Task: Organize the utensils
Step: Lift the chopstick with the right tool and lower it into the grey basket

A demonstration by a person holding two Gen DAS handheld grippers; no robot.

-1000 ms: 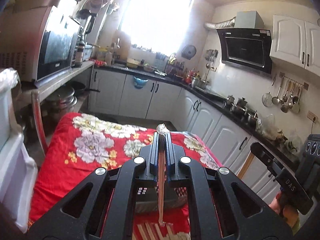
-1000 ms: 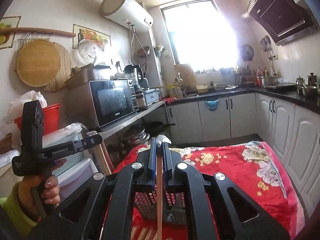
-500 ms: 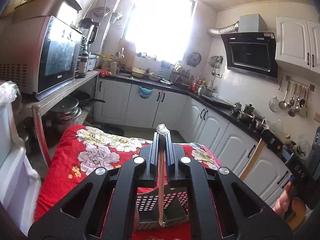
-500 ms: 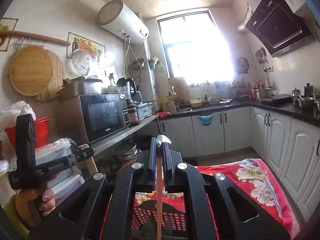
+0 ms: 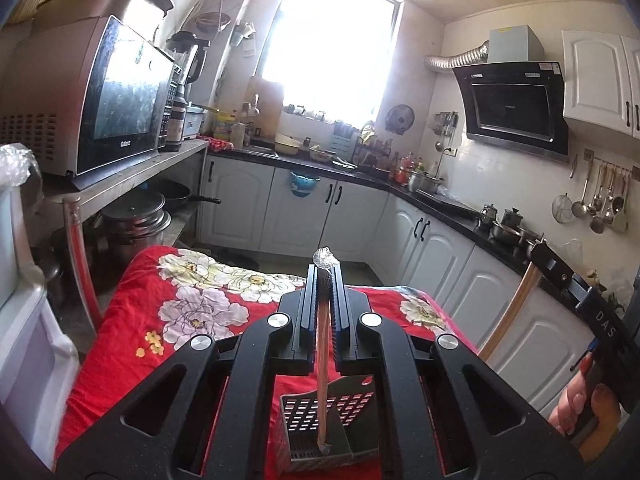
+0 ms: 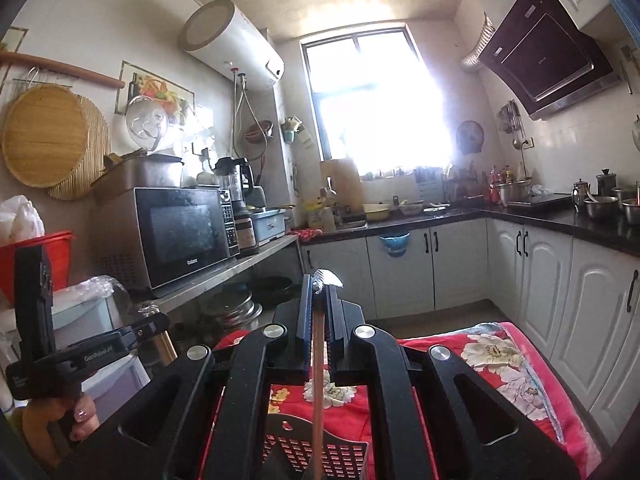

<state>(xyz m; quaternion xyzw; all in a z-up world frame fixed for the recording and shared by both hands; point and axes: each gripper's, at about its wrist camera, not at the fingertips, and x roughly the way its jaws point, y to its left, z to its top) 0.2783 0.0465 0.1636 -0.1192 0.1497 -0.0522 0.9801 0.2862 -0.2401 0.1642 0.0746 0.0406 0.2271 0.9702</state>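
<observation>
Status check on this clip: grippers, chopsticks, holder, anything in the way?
Left gripper shut on chopstick, tip in perforated holder. Right gripper shut on second chopstick, above the holder. Nothing blocks either.

Place: a home kitchen.
Cooking: a black range hood [image 5: 514,108] at upper right, pots on the dark counter [image 5: 440,200] below it.
Storage: white cabinets [image 5: 300,216] across the middle.
Appliances: a microwave [image 6: 180,232] at middle left, a water heater [image 6: 232,48] at upper left.
Tools: ladles [image 5: 596,204] hang at right edge.
</observation>
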